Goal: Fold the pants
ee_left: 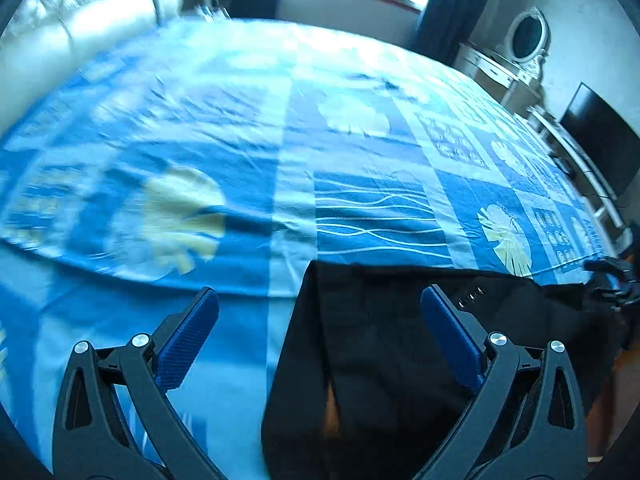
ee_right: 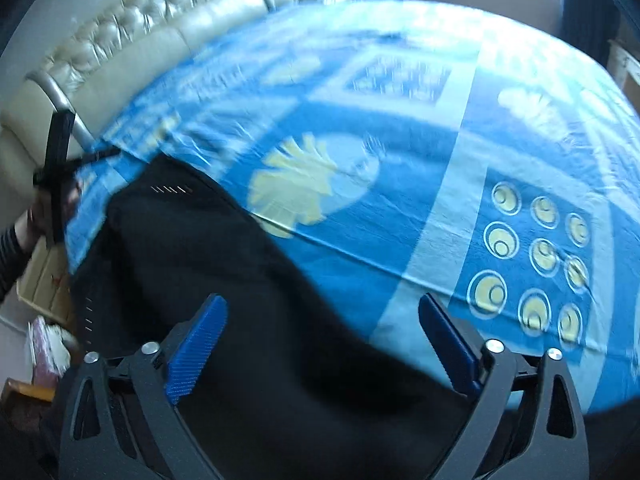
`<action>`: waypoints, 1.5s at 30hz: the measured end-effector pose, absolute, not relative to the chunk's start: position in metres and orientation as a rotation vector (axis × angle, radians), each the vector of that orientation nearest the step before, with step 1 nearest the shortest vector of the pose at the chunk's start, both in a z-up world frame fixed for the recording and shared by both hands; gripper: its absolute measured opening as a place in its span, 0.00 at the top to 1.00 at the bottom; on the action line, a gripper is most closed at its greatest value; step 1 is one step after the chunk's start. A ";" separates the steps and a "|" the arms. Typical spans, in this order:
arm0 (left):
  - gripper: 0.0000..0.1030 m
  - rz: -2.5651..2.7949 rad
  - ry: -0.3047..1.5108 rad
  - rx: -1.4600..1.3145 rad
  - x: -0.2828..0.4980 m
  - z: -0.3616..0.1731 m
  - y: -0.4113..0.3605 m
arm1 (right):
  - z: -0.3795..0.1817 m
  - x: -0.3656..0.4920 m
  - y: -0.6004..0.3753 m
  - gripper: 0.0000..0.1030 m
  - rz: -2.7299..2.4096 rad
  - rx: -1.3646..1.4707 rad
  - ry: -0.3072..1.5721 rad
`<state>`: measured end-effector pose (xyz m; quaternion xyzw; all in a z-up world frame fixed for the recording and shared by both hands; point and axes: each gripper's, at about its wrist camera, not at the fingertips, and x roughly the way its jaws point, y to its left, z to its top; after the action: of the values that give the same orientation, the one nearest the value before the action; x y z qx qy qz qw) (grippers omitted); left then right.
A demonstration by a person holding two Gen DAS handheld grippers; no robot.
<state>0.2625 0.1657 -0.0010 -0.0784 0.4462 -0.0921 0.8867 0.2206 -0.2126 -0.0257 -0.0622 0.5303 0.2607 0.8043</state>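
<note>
Black pants (ee_left: pixel 400 340) lie flat along the near edge of a bed with a blue patterned sheet (ee_left: pixel 240 128). My left gripper (ee_left: pixel 320 300) is open and empty, hovering over the pants' left end. In the right wrist view the pants (ee_right: pixel 208 264) spread from the far left toward the bottom. My right gripper (ee_right: pixel 323 308) is open and empty above them. The left gripper (ee_right: pixel 58 168) and the hand holding it show at the far left of the right wrist view. The right gripper (ee_left: pixel 612 280) shows at the right edge of the left wrist view.
A cream tufted headboard (ee_right: pixel 140 40) stands on the left of the bed. A dressing table with an oval mirror (ee_left: pixel 528 36) and a dark screen (ee_left: pixel 600 144) stand on the right. A cardboard box (ee_right: pixel 44 280) and clutter lie on the floor at the left.
</note>
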 end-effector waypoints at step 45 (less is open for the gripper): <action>0.96 -0.437 0.841 -0.300 0.107 0.045 0.181 | -0.009 0.005 -0.151 0.92 0.442 -0.568 0.864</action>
<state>0.1075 0.1808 0.0446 -0.1438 0.4032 -0.2094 0.8792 0.0052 -0.1509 -0.0089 -0.2690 0.4097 0.2096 0.8461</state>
